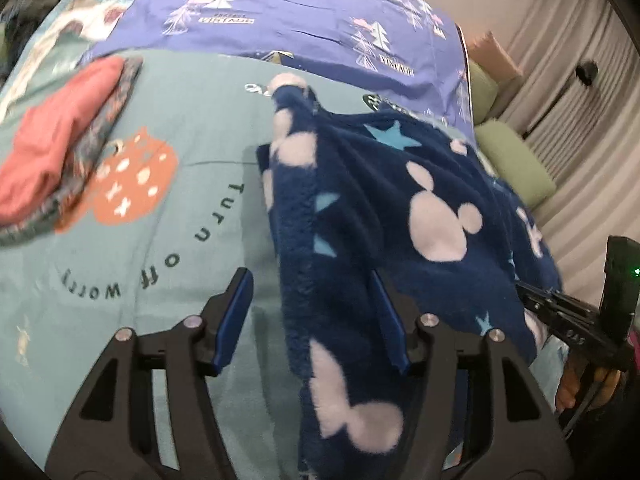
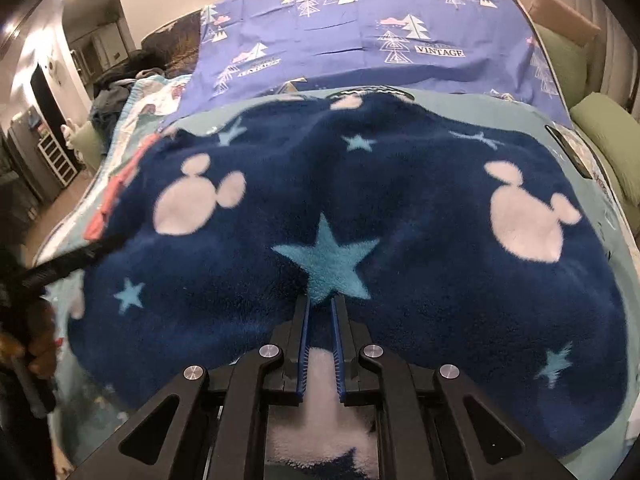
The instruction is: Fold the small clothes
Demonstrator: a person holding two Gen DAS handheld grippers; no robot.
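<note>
both grippers work over a navy fleece garment spread on a bed.

from the left wrist view, the left gripper stands with its blue-padded jaws well apart. the garment's left edge runs down between them: the right pad lies against or under the fleece, the left pad hangs over bare teal bedsheet, so nothing is pinched. ahead and to the left of this tool, a folded pink cloth rests on a patterned folded piece, well apart from the fleece. further ahead lies a purple sheet with tree prints. off to the right, the right gripper reaches into the garment's far side, with a hand just below it.

from the right wrist view, the right gripper has its jaws drawn close together, pinching a ridge of the navy fleece garment just below a light blue star. the fleece fills the space ahead of the tool, bunched into two humps. to the left, the left gripper shows as a dark bar at the garment's edge. green pillows sit off to the right.
</note>
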